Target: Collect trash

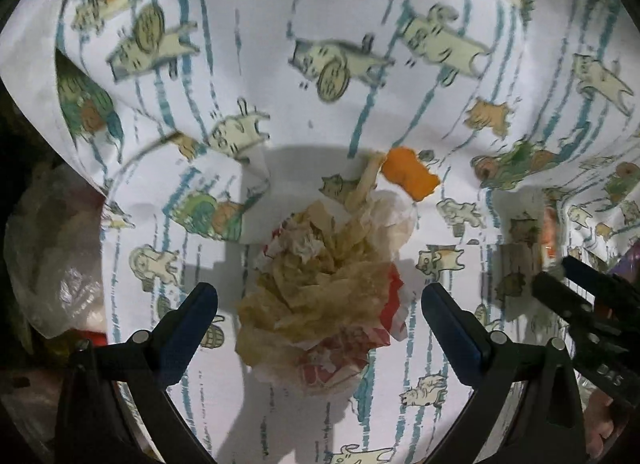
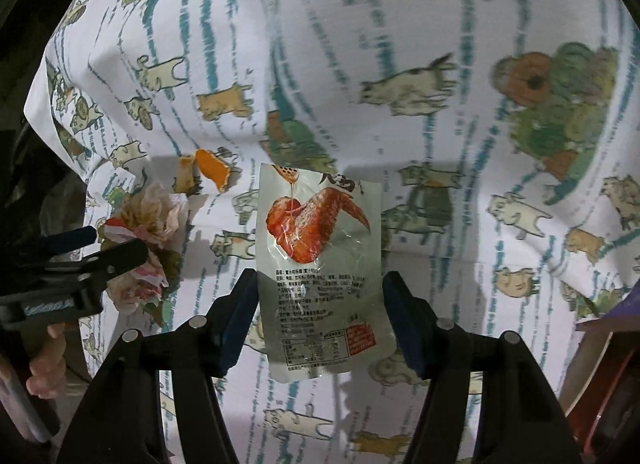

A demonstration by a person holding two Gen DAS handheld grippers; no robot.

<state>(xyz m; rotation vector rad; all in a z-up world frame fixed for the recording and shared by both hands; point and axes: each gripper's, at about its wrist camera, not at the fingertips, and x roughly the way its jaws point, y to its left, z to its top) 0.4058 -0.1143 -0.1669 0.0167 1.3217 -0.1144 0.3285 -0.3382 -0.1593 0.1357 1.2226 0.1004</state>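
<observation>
Two handheld grippers worked over a desk covered by a white cloth [image 1: 248, 15] printed with cartoon cats and blue streaks. The cloth was rumpled and rose in folds at the far side.

In the left wrist view, the left gripper [image 1: 320, 304] was spread wide, released and holding nothing. Between its two blue-padded fingers [image 1: 192, 316] lay a crumpled wad of paper [image 1: 320, 284], brownish and greasy-looking with red and white wrapper showing underneath. The fingers stood to either side of the wad, apart from it. Just beyond the wad lay an orange peel [image 1: 412, 173] on the cloth. At the left edge, off the cloth, a clear plastic bag [image 1: 52, 256] could be seen, possibly the trash bag, though this was not certain.

In the right wrist view, the right gripper [image 2: 320, 312] was also released. A flat snack packet [image 2: 320, 264] printed with a chicken wing lay on the cloth between its fingers. The left finger looked to be touching or nearly touching the packet's edge; the right finger stood just beside it. The left gripper appeared at the left of this view, over the paper wad.

The step in hand seemed to be the approach: both grippers lined up on a piece of trash, neither yet clenched. The next move likely called for lowering and closing each gripper. The flat packet would probably be harder to catch than the bulky, soft wad, and a finger might snag the loose cloth.
</observation>
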